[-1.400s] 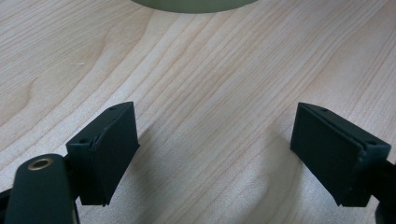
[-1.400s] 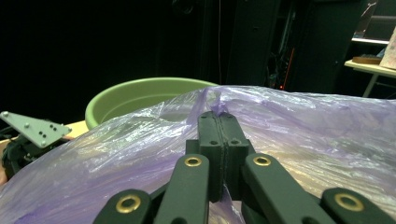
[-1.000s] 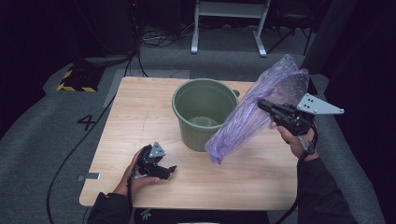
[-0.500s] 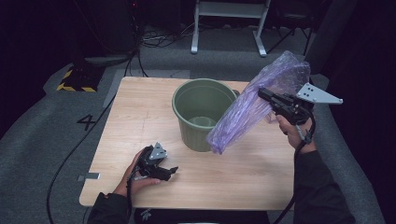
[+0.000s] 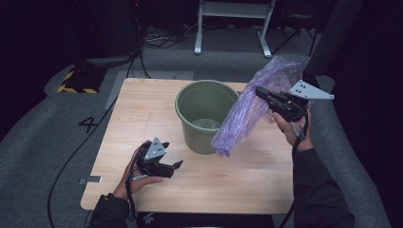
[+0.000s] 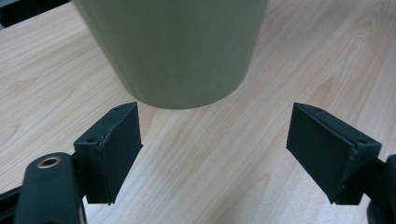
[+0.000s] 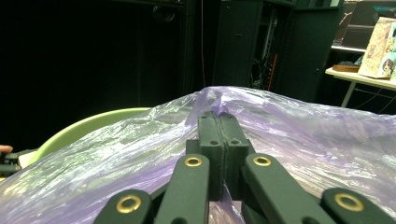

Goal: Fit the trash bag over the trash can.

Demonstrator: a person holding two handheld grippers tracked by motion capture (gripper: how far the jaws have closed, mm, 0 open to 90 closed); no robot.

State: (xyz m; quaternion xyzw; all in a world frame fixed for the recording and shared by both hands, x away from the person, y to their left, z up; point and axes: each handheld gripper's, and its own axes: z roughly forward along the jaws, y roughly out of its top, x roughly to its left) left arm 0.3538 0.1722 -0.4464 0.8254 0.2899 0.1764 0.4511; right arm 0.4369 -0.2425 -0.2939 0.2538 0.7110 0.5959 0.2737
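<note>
On the wooden table [image 5: 142, 109] stands the green bucket [image 5: 205, 116], near the middle and a little toward the far edge, upright and with nothing visible inside; beside its right rim hangs the purple plastic bag [image 5: 247, 114], which the right gripper [image 5: 260, 91] holds by a pinched fold of film, its jaws pressed fully together on the thin plastic, as the right gripper view shows at the bag [image 7: 299, 135]; the lower end of the bag droops outside the bucket wall, close above the table, and its mouth does not look spread. The left gripper [image 5: 175, 165] is low over the near left part of the table, apart from the bucket, its jaws standing wide with nothing between them, and the left gripper view looks at the bucket wall [image 6: 177, 46] just ahead. I judge the work to be lining the bucket with the bag; several things could go wrong; the bucket looks light and nothing holds it, so a push from the bag or a jaw may slide or tip it; the film is thin and slippery, so it may slip out of the pinch or tear if pulled against the rim; the bag may also fall in crumpled, because only one point holds it.
</note>
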